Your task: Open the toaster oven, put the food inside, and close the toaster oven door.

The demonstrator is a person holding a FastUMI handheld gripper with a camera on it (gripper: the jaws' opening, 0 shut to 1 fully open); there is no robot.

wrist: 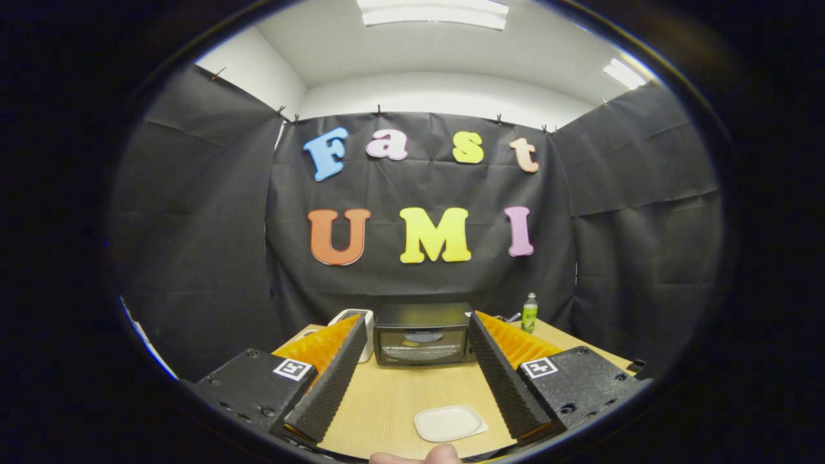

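A: Where is the oven placed relative to the gripper?

B: It is seen straight ahead, beyond the fingertips, at the far side of the table. Its long axis runs left to right, and the glass door is turned toward the fingers. The door is seen shut.

A: And the fingers?

B: They are held wide apart; nothing is gripped. The oven's front is framed between them, well apart from both.

A: The food?

B: A pale flat plate is noted on the near table, between the fingers, nearer the right one. Whether food lies on it cannot be told. Something dim is glimpsed behind the glass, but it cannot be made out.

A: So the stage?

B: Not settled. A shut door with a bare-looking plate would fit food already shut inside, or a door yet to be opened with the food elsewhere.

A: Other items?

B: A white device is noted left of the oven, a green bottle to its right.
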